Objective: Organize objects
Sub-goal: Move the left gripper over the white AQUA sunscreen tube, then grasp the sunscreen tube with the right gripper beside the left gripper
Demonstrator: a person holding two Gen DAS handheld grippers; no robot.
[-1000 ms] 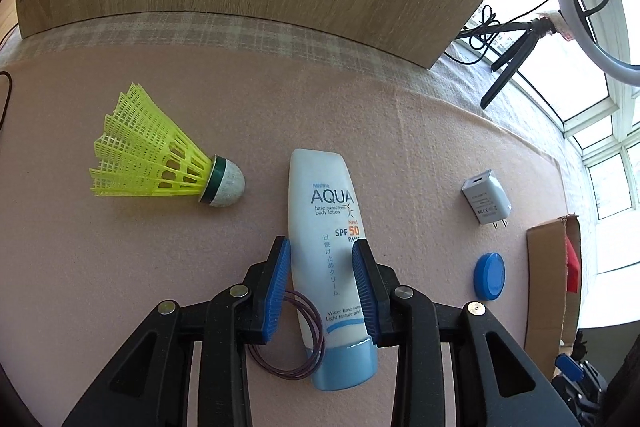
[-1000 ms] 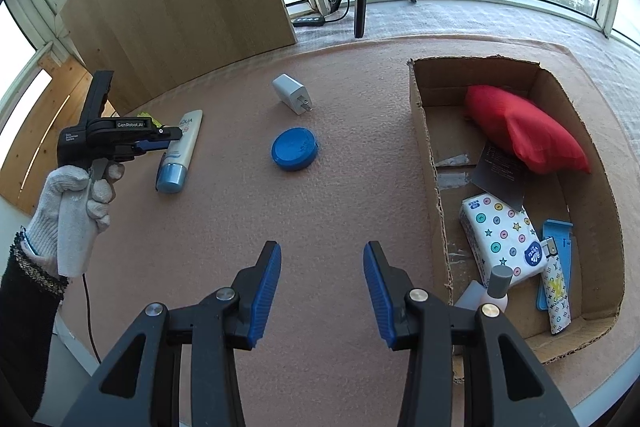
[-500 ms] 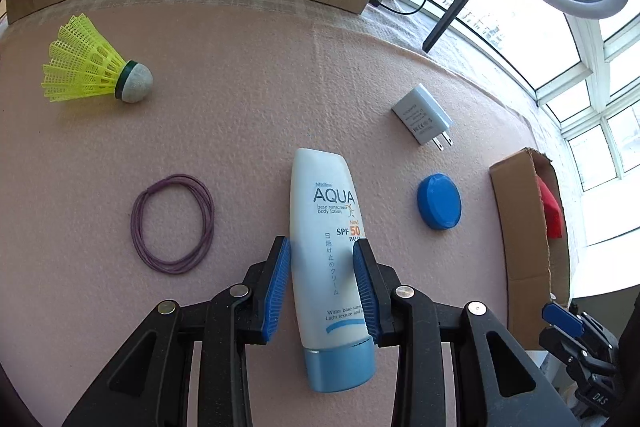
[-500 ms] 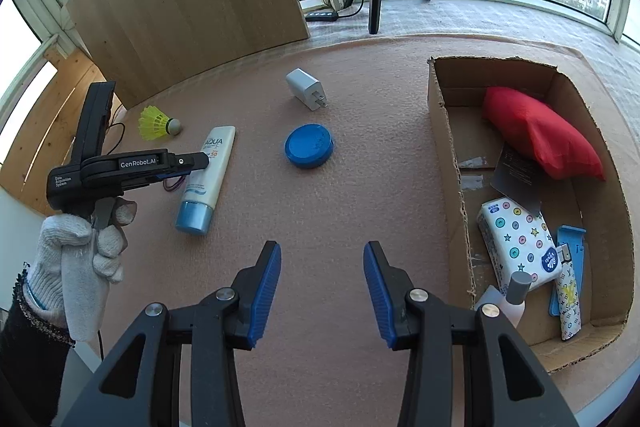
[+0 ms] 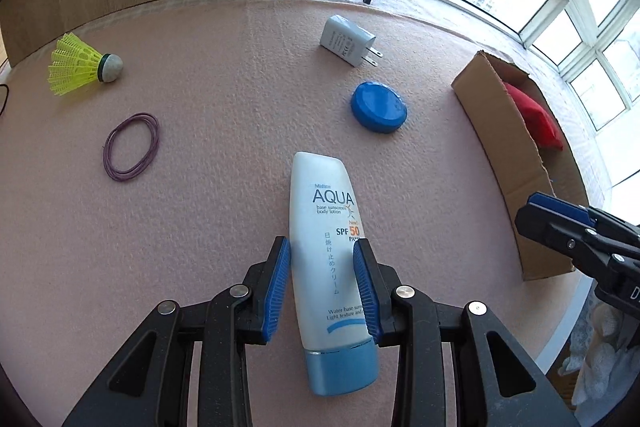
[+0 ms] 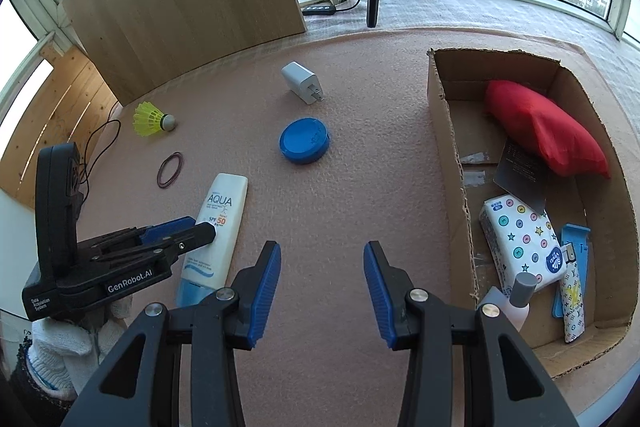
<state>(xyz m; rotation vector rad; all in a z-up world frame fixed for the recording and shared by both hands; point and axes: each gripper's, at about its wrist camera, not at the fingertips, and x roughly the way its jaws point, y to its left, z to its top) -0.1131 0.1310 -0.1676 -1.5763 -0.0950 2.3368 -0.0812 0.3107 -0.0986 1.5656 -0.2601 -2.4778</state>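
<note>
**A:** Sunscreen tube (image 5: 326,259) clamped between the left gripper (image 5: 322,283) pads, lifted off the pink mat (image 5: 240,75), cap end hanging nearest the camera. Right gripper (image 6: 322,291) parked with jaws apart, gripping nothing, over bare mat just beside the cardboard box (image 6: 440,131).

**B:** Headed for the box then, probably. Looks packed on the near end: tissue pack (image 6: 520,239), small bottle (image 6: 516,303), red pouch (image 6: 544,131) further back.

**A:** Yep. Main worry: smooth tapered tube, pinched around mid-body only. Could slide out cap-first if swung fast, being heaviest at that end.

**B:** Also a risk of clipping the box wall on the way over if carried too low. Or bumping the right gripper, sitting right on the route.

**A:** Still loose on the mat: blue lid (image 5: 378,107), charger (image 5: 348,41), shuttlecock (image 5: 82,69), purple bands (image 5: 132,147). So 4 to go after this 1.

**B:** Best drop spot probably the bare stretch of floor along the left wall.
</note>
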